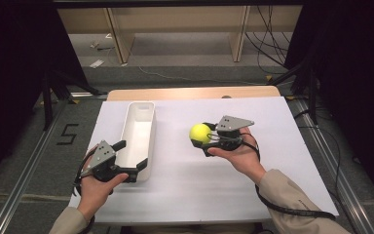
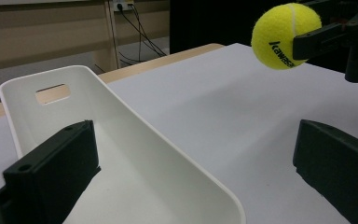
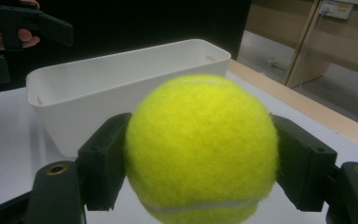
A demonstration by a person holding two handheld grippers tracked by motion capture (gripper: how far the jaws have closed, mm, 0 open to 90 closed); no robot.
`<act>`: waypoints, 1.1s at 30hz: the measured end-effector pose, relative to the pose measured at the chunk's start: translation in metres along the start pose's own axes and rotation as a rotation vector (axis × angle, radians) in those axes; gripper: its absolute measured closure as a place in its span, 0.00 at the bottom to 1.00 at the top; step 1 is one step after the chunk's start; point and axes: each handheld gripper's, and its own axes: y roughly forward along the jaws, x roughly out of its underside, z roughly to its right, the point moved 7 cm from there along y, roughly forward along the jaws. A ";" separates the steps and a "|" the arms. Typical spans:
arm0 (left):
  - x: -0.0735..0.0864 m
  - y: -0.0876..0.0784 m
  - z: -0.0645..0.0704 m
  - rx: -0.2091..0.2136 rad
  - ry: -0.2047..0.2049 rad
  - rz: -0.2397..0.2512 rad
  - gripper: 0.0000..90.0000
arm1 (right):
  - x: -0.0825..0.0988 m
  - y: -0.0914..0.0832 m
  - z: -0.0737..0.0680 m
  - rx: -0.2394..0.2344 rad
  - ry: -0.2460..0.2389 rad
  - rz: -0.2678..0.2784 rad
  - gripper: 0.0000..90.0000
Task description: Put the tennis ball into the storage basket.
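A yellow tennis ball (image 1: 198, 131) hangs above the white table top, to the right of a long white bin (image 1: 152, 127). My right gripper (image 1: 202, 137) is shut on it, one black pad pressed on each side of the ball (image 3: 200, 140). In the right gripper view the bin (image 3: 98, 88) lies just behind the ball. My left gripper (image 1: 130, 155) is open at the bin's near end. One of its jaws is over the bin's inside and the other outside, with the bin's wall (image 2: 140, 135) between them and untouched. The ball (image 2: 279, 35) floats at the upper right of the left gripper view.
The white sheet (image 1: 272, 146) covers a wooden table whose bare far edge (image 1: 190, 92) shows. The bin holds nothing. Past the table's far edge are wooden shelf legs (image 1: 121, 44) and cables (image 1: 268, 44) on the floor. Metal rails (image 1: 34, 151) run along both sides.
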 end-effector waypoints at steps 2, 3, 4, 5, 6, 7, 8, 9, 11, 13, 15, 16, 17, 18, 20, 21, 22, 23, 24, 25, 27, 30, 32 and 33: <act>0.000 0.000 0.000 0.000 0.003 -0.001 0.00 | 0.000 0.001 0.000 0.000 0.000 0.001 0.31; 0.000 0.000 0.000 0.001 0.003 -0.001 0.00 | 0.000 0.001 0.000 0.001 0.000 0.001 0.31; 0.000 0.000 0.000 0.001 0.003 -0.001 0.00 | -0.001 0.001 0.000 0.001 0.000 0.001 0.31; 0.000 0.000 0.000 0.001 0.003 -0.001 0.00 | -0.001 0.001 0.000 -0.001 -0.001 0.000 0.31; 0.000 0.000 0.000 0.000 0.001 -0.001 0.00 | -0.001 0.002 0.000 -0.002 0.001 0.000 0.31; 0.000 0.000 0.000 0.001 0.003 0.000 0.00 | -0.001 0.002 0.000 -0.001 0.001 0.001 0.31; 0.000 0.000 0.000 0.000 0.003 -0.001 0.00 | -0.001 0.002 0.000 -0.002 0.001 0.000 0.31; 0.000 0.000 0.000 0.000 0.004 -0.001 0.00 | -0.002 0.003 0.000 -0.003 0.001 0.001 0.31; 0.000 0.000 0.000 0.001 0.003 0.000 0.00 | -0.002 0.003 0.000 -0.003 -0.003 0.003 0.31; 0.000 0.000 0.000 0.001 0.003 -0.001 0.00 | -0.003 0.004 0.000 -0.002 -0.003 0.006 0.31; 0.000 0.000 0.000 0.001 0.003 -0.001 0.00 | -0.003 0.005 0.000 -0.002 -0.003 0.005 0.31; 0.000 0.000 0.000 0.002 0.003 -0.002 0.00 | -0.003 0.005 0.000 -0.003 -0.003 0.005 0.31; 0.000 0.000 0.000 0.001 0.001 -0.001 0.00 | -0.004 0.005 0.000 -0.004 -0.003 0.005 0.31; 0.000 0.000 0.000 0.001 0.001 0.000 0.00 | -0.004 0.006 -0.001 -0.005 -0.002 0.003 0.31; 0.000 0.000 0.000 0.001 0.003 -0.001 0.00 | -0.004 0.006 -0.001 -0.006 -0.001 0.006 0.31; 0.000 0.000 0.000 0.001 0.003 -0.001 0.00 | -0.005 0.007 -0.001 -0.006 -0.002 0.007 0.31; 0.000 0.000 0.000 0.000 0.004 -0.001 0.00 | -0.005 0.007 -0.001 -0.006 0.000 0.005 0.31; 0.000 0.000 0.000 0.001 0.003 0.000 0.00 | -0.006 0.007 -0.001 -0.006 -0.005 0.009 0.31; 0.000 0.000 0.000 0.001 0.004 -0.001 0.00 | -0.006 0.008 -0.001 -0.005 -0.005 0.010 0.31; 0.000 0.000 0.000 0.001 0.004 -0.002 0.00 | -0.006 0.008 -0.001 -0.005 -0.005 0.010 0.31; 0.000 0.000 0.000 0.002 0.003 -0.002 0.00 | -0.007 0.009 -0.001 -0.006 -0.005 0.011 0.31; 0.000 0.000 0.000 0.001 0.003 -0.002 0.00 | -0.007 0.010 -0.001 -0.006 -0.003 0.011 0.31; 0.000 0.000 0.000 0.002 0.003 -0.002 0.00 | -0.007 0.010 -0.001 -0.007 0.000 0.011 0.31; 0.000 0.000 0.000 0.001 0.004 -0.002 0.00 | -0.008 0.011 -0.001 -0.007 0.001 0.012 0.31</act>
